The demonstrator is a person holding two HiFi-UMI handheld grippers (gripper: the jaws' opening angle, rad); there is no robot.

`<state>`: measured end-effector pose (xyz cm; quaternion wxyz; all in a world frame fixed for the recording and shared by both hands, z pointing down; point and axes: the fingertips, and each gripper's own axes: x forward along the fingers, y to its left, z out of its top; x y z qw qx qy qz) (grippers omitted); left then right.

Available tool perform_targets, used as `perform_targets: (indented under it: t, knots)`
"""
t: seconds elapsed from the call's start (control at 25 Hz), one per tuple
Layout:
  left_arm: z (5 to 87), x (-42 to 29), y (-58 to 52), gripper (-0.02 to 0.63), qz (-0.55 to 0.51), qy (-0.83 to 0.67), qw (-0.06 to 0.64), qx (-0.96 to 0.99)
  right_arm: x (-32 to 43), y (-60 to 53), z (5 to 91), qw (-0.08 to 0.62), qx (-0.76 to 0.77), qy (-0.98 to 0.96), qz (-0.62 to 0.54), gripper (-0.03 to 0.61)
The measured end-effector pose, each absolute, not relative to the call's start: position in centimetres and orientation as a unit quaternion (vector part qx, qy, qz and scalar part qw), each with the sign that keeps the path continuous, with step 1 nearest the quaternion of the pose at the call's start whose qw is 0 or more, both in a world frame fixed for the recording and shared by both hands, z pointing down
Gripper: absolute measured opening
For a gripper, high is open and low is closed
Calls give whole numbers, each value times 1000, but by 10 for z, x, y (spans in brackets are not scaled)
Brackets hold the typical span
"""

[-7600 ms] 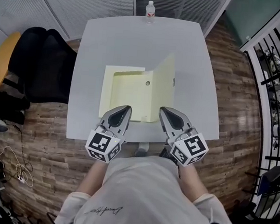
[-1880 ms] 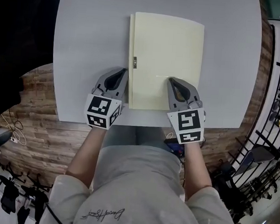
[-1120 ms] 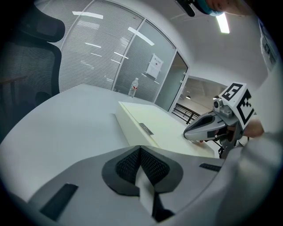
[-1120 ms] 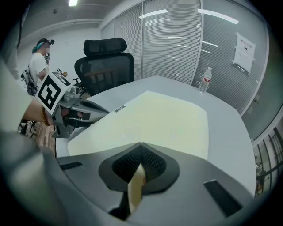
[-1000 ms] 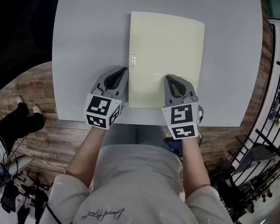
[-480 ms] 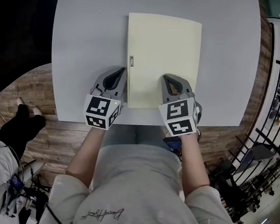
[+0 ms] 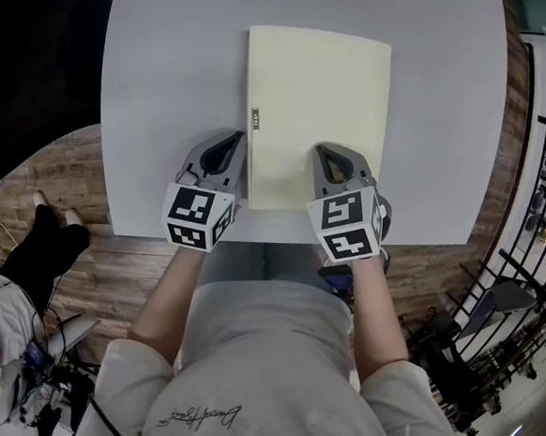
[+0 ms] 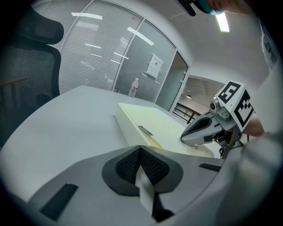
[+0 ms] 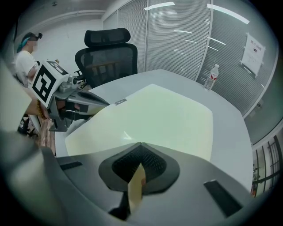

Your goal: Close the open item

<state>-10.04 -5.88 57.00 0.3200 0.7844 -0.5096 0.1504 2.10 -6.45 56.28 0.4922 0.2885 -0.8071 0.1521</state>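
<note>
A pale yellow flat file box (image 7: 314, 112) lies closed on the grey table (image 7: 172, 63), with a small label tab (image 7: 255, 120) on its left edge. My left gripper (image 7: 232, 141) is shut and empty, resting on the table just off the box's near left edge. My right gripper (image 7: 327, 153) is shut with nothing in it, its tip over the near right part of the lid. In the left gripper view the box (image 8: 154, 126) runs ahead, and the right gripper (image 8: 188, 134) hangs over it. The right gripper view looks along the lid (image 9: 163, 114) at the left gripper (image 9: 104, 102).
A water bottle (image 9: 212, 76) stands at the table's far edge. A black office chair (image 9: 108, 50) is off the table's left side. A person stands beyond the chair. Dark racks line the floor on the right (image 7: 539, 186).
The box's lid stood up open 7.6 s ago and now lies flat. Over the last second my right gripper and the box shifted slightly left. The left gripper stayed still.
</note>
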Motion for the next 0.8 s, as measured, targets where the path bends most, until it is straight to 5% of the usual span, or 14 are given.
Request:
perform_targets:
  t: [0.8]
  knots:
    - [559, -109, -66, 9, 159, -525, 305, 778, 24, -67, 546, 436, 312, -832, 141, 12]
